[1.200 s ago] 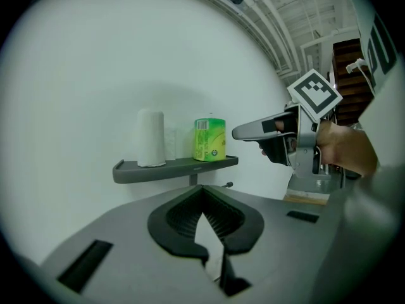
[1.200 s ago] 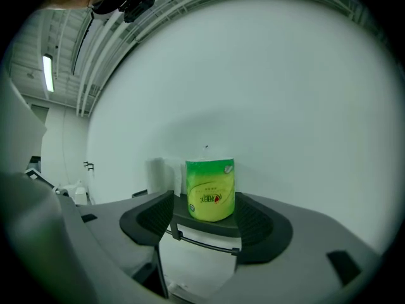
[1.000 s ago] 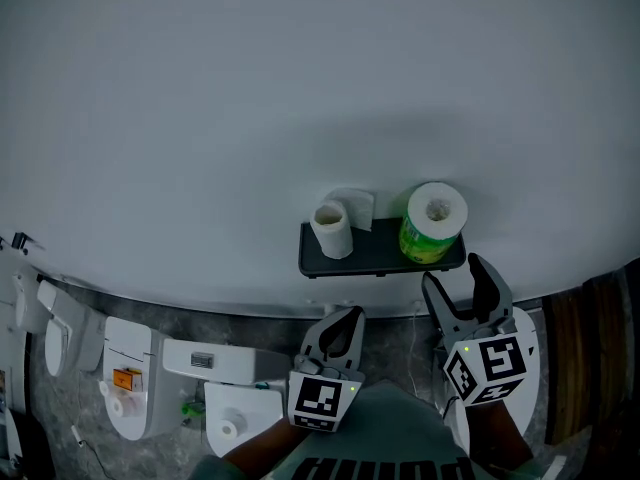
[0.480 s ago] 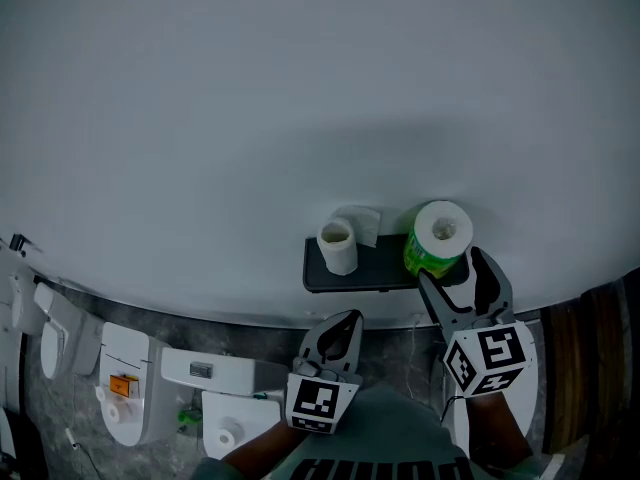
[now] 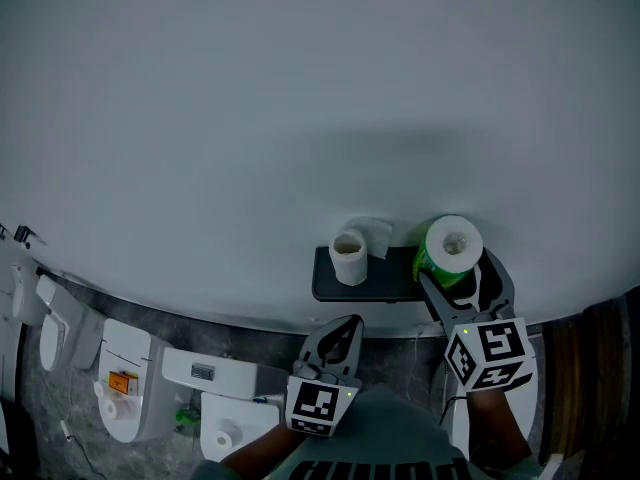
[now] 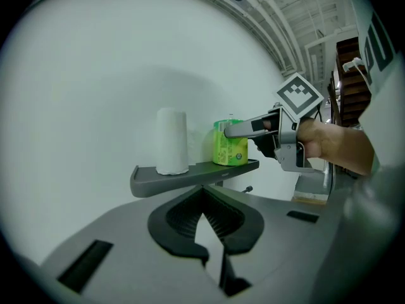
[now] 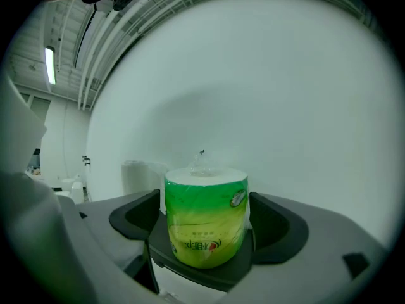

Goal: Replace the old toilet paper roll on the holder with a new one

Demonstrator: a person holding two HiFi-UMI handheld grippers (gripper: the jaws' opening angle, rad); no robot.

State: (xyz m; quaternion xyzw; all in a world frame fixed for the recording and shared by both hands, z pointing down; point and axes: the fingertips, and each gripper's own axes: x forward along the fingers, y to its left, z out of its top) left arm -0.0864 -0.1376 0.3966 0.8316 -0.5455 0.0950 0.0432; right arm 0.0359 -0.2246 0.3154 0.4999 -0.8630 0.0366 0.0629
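Observation:
A dark shelf (image 5: 372, 286) is fixed to the grey wall. On it stand a thin white roll (image 5: 349, 256) at the left and a green-wrapped new roll (image 5: 450, 252) at the right. My right gripper (image 5: 458, 280) reaches over the shelf's right end and is open. Its jaws have just been opening, and the green roll (image 7: 205, 217) stands between them with a narrow gap on each side. The white roll (image 7: 136, 173) shows behind the left jaw. My left gripper (image 5: 343, 325) hangs shut below the shelf's front edge, with nothing in it. From there I see the shelf (image 6: 190, 173), both rolls and the right gripper (image 6: 253, 128).
White toilets and tanks (image 5: 130, 378) line the floor at the lower left, below the shelf. A brown wooden structure (image 5: 590, 348) stands at the right edge. The wall above the shelf is plain grey.
The right gripper has moved forward to the shelf and its jaws have widened, so they now flank the green roll. The left gripper has stayed shut below the shelf.

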